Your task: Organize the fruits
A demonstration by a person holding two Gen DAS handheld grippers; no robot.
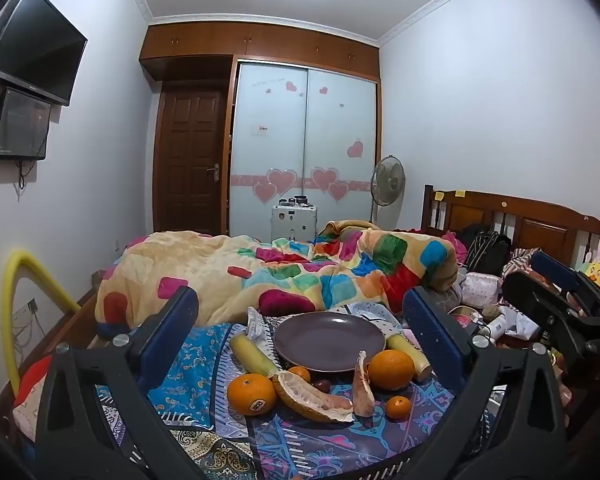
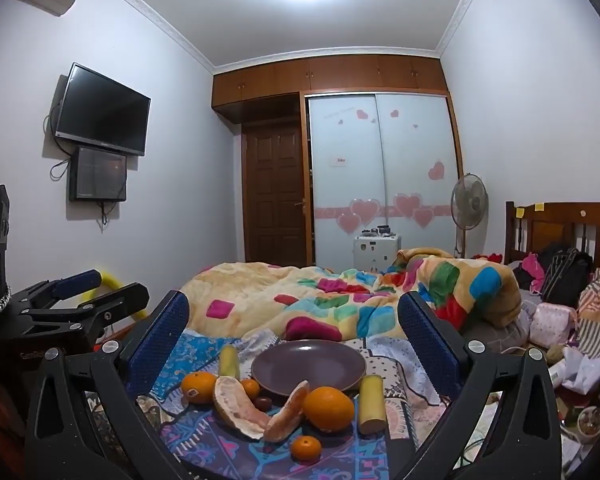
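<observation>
Here, on a patterned cloth point(image 1: 188, 364) spread over a bed, a purple plate point(image 1: 329, 341) sits bare among scattered fruit. A stickered orange point(image 1: 251, 395) lies near the left, a larger orange point(image 1: 391, 369) right of centre, and a small mandarin point(image 1: 398, 407) nearest the cameras. Two peeled pomelo segments point(image 1: 314, 398) lie between the oranges, just in front of the plate. Yellow-green cane pieces point(image 2: 371, 398) flank the plate. The left gripper point(image 1: 300, 316) and right gripper point(image 2: 294, 320) both hover wide open, holding nothing. A colourful quilt point(image 2: 340, 296) is bunched behind.
</observation>
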